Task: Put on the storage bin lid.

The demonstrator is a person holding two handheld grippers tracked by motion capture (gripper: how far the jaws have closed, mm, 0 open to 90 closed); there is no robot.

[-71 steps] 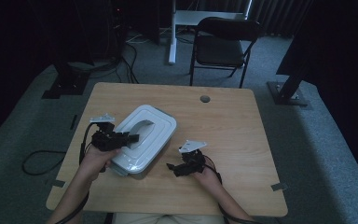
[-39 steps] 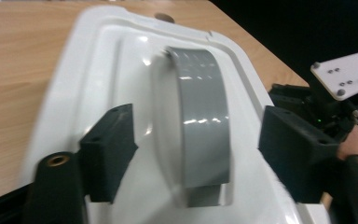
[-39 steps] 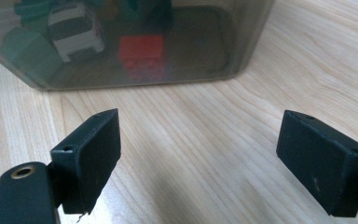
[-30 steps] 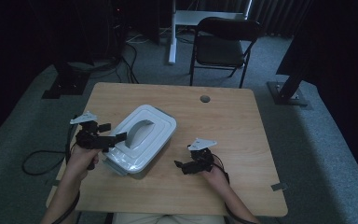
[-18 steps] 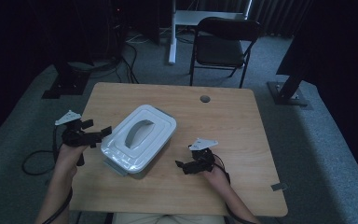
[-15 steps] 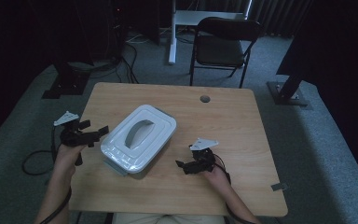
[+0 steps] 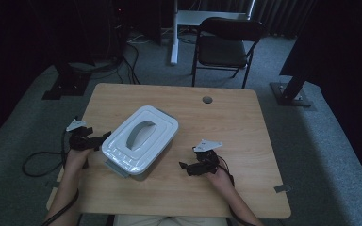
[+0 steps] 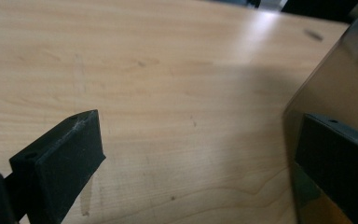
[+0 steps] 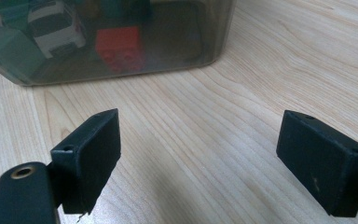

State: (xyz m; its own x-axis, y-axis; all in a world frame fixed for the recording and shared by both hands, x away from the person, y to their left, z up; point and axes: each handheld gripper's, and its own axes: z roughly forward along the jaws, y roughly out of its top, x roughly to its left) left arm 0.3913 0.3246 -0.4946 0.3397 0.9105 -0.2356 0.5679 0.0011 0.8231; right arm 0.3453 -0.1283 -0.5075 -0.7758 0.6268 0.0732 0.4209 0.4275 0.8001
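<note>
Dim wooden table [image 7: 245, 127], grey-lidded translucent box [image 7: 140, 140] with apparently toys inside, both claws wide open, empty.

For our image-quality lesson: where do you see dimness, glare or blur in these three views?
High view: dim, surroundings nearly black. Left gripper view: bright glare on the table, near jaws soft. Right gripper view: evenly lit, the tinted box muting the toys inside.

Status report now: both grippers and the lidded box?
Left gripper open beside box. Right gripper open, apart from it. Lidded storage box shut on table. Nothing between.
</note>
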